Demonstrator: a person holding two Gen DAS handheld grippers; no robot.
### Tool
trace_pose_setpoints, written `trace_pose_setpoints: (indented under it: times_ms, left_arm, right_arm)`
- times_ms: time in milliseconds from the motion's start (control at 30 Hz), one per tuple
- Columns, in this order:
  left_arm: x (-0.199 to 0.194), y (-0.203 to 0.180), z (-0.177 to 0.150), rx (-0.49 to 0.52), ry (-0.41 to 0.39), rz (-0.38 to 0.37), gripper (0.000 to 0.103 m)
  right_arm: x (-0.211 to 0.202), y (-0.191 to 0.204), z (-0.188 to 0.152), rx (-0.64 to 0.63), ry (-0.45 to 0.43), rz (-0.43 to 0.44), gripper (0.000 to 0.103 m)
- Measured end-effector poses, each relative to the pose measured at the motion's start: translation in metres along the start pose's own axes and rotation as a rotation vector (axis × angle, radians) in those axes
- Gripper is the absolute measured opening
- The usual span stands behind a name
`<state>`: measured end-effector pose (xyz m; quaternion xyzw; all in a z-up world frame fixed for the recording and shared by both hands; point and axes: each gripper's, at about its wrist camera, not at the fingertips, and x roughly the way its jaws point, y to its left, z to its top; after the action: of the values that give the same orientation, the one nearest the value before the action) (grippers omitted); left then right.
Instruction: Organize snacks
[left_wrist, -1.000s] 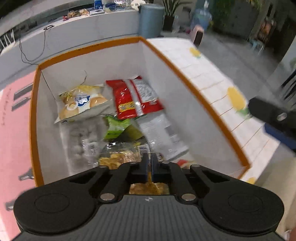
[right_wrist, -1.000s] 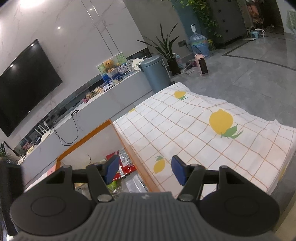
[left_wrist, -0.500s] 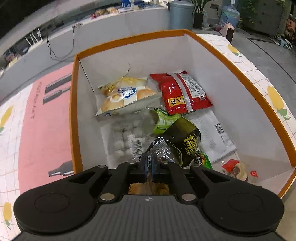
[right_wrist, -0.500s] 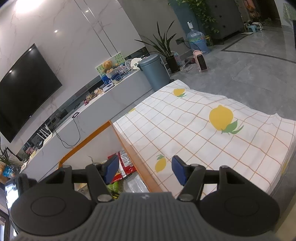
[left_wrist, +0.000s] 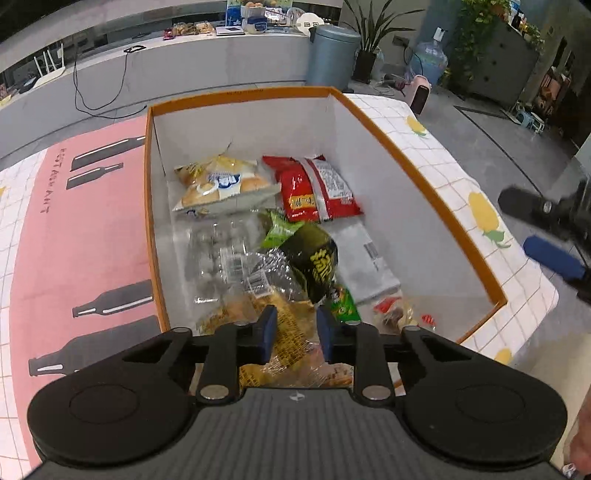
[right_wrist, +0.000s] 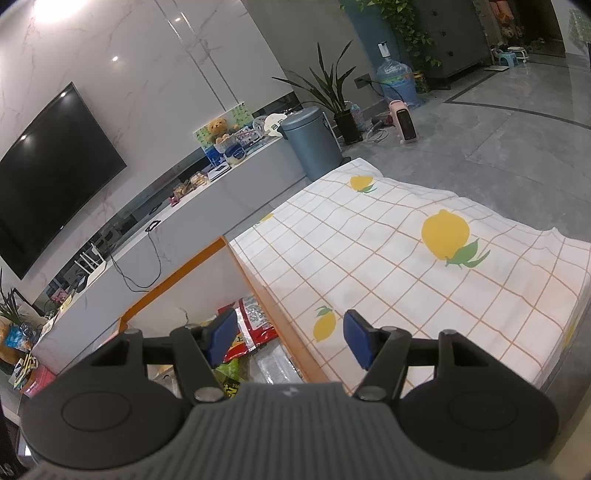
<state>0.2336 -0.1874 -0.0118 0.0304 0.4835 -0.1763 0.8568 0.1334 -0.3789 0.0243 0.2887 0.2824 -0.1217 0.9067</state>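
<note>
My left gripper (left_wrist: 293, 328) hangs over the box (left_wrist: 424, 173), jaws partly open around nothing, just above a yellow snack bag (left_wrist: 284, 332). In the box lie a bread bag (left_wrist: 221, 184), red packet (left_wrist: 317, 188) and dark green packet (left_wrist: 317, 258); I can't read their print. My right gripper (right_wrist: 290, 338) has jaws wide, empty, above the box edge and lemon cloth (right_wrist: 424, 258).

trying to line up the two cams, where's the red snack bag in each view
Left wrist: the red snack bag lies flat at the far end of the orange-rimmed box, right of the yellow bread bag.
Right wrist: the same bag shows at lower left, partly behind the right gripper's left finger, just inside the box's rim.
Shared landmark: the grey-blue bin beyond the table.
</note>
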Motion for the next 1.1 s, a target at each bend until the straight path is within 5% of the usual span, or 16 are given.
trace_pose_setpoints:
  times_ms: [400, 533, 700, 767, 933, 1100]
  left_arm:
    - [-0.001, -0.003, -0.011, 0.004, -0.052, 0.033, 0.031]
    - [-0.012, -0.006, -0.013, 0.01, -0.076, 0.055, 0.049]
    - [-0.038, -0.006, -0.016, 0.006, -0.124, 0.031, 0.055]
    - [-0.053, -0.006, -0.019, 0.005, -0.165, 0.03, 0.066]
    - [-0.094, -0.009, -0.032, 0.036, -0.26, 0.085, 0.082]
    - [-0.127, -0.011, -0.044, -0.004, -0.271, 0.081, 0.085]
  right_arm:
    - [0.003, 0.009, -0.002, -0.052, 0.014, -0.016, 0.063]
    - [0.006, 0.013, -0.002, -0.086, 0.017, -0.034, 0.063]
    - [0.014, 0.011, 0.0, -0.112, 0.039, -0.036, 0.063]
    - [0.015, 0.008, 0.002, -0.126, 0.053, -0.043, 0.064]
    - [-0.014, 0.002, -0.01, -0.133, 0.089, 0.03, 0.092]
    - [-0.045, 0.011, -0.047, -0.182, 0.257, 0.02, 0.096]
